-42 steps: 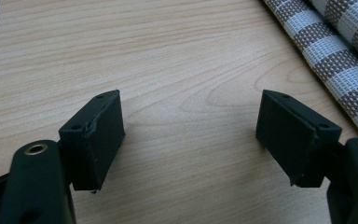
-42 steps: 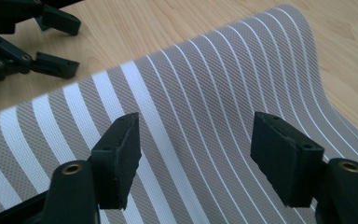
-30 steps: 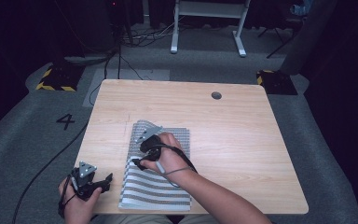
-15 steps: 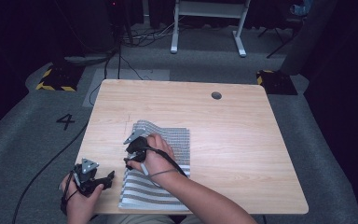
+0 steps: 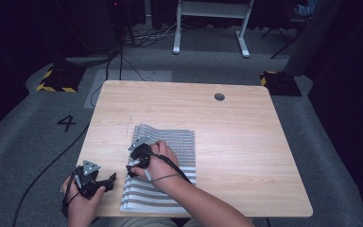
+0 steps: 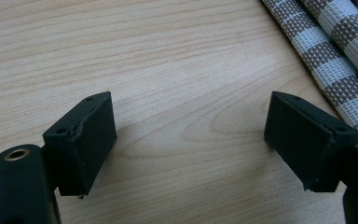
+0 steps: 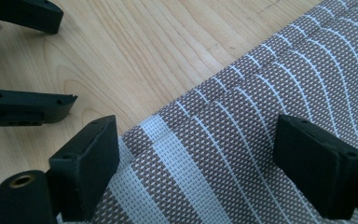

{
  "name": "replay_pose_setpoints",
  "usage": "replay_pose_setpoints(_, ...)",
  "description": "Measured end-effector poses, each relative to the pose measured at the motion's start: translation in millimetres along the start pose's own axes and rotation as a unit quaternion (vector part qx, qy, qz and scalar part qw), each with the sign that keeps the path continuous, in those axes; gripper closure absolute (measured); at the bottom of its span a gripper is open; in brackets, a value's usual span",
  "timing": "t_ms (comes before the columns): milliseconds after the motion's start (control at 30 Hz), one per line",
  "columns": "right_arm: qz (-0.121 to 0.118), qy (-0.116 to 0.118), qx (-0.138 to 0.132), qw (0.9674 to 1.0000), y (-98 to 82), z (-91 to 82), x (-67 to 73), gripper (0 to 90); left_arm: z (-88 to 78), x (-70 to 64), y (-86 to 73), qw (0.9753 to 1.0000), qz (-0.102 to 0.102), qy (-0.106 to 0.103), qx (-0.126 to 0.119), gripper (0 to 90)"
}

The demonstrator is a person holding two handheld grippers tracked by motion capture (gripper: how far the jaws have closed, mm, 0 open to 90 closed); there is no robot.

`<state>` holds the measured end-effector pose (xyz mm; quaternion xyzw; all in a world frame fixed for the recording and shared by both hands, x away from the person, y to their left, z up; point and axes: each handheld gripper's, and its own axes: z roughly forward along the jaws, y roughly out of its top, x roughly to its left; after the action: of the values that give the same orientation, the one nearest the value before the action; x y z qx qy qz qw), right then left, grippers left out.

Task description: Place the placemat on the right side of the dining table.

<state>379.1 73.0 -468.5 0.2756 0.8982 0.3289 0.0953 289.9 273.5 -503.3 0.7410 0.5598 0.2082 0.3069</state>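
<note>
Working the striped woven mat (image 5: 163,165) at the table's (image 5: 246,142) near edge, we keep the right gripper (image 5: 139,158), jaws just opened and empty, over its left edge; left gripper (image 5: 97,182) waits open beside it.

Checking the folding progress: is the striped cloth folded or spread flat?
Folded: the striped cloth lies in stacked layers, doubled edges visible in the left gripper view.

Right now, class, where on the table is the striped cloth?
In the high view the striped cloth lies on the near half of the wooden table, left of centre, under the right gripper and beside the left gripper.
</note>
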Motion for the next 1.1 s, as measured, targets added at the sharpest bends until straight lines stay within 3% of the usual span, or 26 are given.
replay_pose_setpoints(133, 0.002, 0.009, -0.006, 0.9999, -4.7, 0.3, -4.2, 15.2, -0.1, 0.0, 0.1, 1.0, 0.0, 0.0, 0.001, 16.9)
replay_pose_setpoints(267, -0.009, 0.012, 0.017, 0.9997, -8.3, 2.0, -8.6, 16.7, -0.1, 0.0, 0.0, 1.0, 0.0, 0.0, 0.001, 16.9)
replay_pose_setpoints(367, 0.0, 0.027, 0.033, 0.9991, -10.1, 3.1, -11.2, 26.3, -0.1, 0.0, 0.1, 1.0, 0.0, 0.0, 0.001, 16.9)
replay_pose_setpoints(467, -0.01, 0.044, 0.047, 0.9979, -8.9, 2.8, -12.4, 36.3, -0.1, 0.0, 0.0, 1.0, 0.0, 0.0, 0.001, 16.9)
replay_pose_setpoints(667, -0.023, 0.051, 0.061, 0.9965, -6.5, 2.5, -14.6, 45.3, -0.1, 0.0, 0.0, 1.0, 0.0, 0.0, 0.001, 16.9)
replay_pose_setpoints(733, -0.011, 0.07, 0.069, 0.9951, -5.6, 1.1, -14.5, 61.7, -0.1, 0.0, 0.0, 1.0, 0.0, 0.0, 0.001, 16.9)
replay_pose_setpoints(800, -0.001, 0.081, 0.074, 0.9939, -5.7, 0.6, -14.8, 66.8, -0.1, 0.0, 0.0, 1.0, 0.0, 0.0, 0.001, 16.9)
replay_pose_setpoints(900, -0.003, 0.079, 0.084, 0.9933, -4.5, -0.5, -16.6, 71.8, -0.1, 0.0, 0.0, 1.0, 0.0, 0.0, 0.001, 16.9)
replay_pose_setpoints(967, 0.009, 0.092, 0.077, 0.9928, -5.6, 0.7, -17.0, 76.9, -0.1, 0.0, 0.0, 1.0, 0.0, 0.0, 0.001, 16.9)
replay_pose_setpoints(1033, 0.004, 0.097, 0.077, 0.9923, -5.2, -0.3, -16.9, 81.6, -0.1, 0.0, 0.0, 1.0, 0.0, 0.0, 0.001, 16.9)
replay_pose_setpoints(1100, -0.019, 0.08, 0.084, 0.9931, -3.9, -3.2, -14.5, 85.5, 0.2, -0.1, -0.1, 1.0, 0.0, 0.001, -0.001, 16.9)
